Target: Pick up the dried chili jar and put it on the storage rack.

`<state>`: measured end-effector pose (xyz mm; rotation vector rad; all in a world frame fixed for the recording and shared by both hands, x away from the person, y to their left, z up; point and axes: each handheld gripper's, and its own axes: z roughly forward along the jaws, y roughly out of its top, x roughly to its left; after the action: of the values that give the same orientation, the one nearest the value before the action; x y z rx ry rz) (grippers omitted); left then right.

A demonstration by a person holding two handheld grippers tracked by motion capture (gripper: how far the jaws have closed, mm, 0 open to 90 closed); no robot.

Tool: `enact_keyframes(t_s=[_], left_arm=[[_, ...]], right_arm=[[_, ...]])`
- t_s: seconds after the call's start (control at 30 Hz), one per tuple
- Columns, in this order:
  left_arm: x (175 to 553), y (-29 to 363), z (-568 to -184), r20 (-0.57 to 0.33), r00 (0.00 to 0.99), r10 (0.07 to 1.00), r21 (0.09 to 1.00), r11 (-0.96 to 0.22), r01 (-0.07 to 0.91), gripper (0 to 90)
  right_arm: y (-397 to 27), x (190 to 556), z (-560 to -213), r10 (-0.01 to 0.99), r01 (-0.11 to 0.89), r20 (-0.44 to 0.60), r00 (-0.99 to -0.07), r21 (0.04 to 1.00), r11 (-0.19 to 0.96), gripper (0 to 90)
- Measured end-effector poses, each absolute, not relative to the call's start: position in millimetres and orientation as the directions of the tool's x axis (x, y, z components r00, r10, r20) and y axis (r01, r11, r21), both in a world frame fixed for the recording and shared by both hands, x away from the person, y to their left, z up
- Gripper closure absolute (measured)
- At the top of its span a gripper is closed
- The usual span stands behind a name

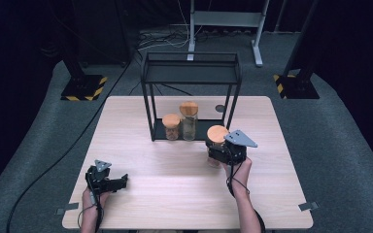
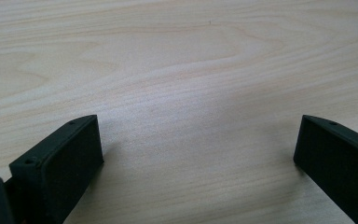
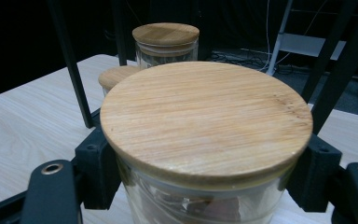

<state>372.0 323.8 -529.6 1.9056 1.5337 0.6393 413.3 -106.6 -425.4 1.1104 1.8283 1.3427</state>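
Glass jar (image 1: 217, 141) with a wooden lid sits clamped in the right hand-held gripper (image 1: 223, 151) just before the black rack (image 1: 190, 73) on the tabletop (image 1: 175, 184) in the high view; the left hand-held gripper (image 1: 108, 180) rests well apart. Left gripper view: jaws wide apart over bare wood. Right gripper view: jaws press the jar (image 3: 205, 140) under its lid.

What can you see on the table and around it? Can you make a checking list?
Surface: pale wooden table, bare in front.
Job's things: glass jar with wooden lid held in front of the black rack; two more lidded jars, short jar and tall jar, on its bottom shelf.
Clutter: nothing seen.
Grippers: right gripper shut on the jar; left gripper open, resting on the table.
Cables: black cable on the floor, left.
Surroundings: grey carpet, striped stand feet.
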Motion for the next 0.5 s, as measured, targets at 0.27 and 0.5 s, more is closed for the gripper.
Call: enact_keyframes(t_s=[0.27,0.5], left_arm=[[372.0,323.8,-529.6,-0.002,0.215,0.977,0.713,-0.149,0.686,0.3],[372.0,323.8,-529.6,-0.002,0.215,0.977,0.712,-0.149,0.686,0.3]], right_arm=[[-104.2,418.7,-423.3,0.883,0.272,0.007,-0.469,0.952,0.137,24.6],[-103.5,421.0,-423.7,0.884,0.275,0.004,-0.468,0.951,0.142,24.6]])
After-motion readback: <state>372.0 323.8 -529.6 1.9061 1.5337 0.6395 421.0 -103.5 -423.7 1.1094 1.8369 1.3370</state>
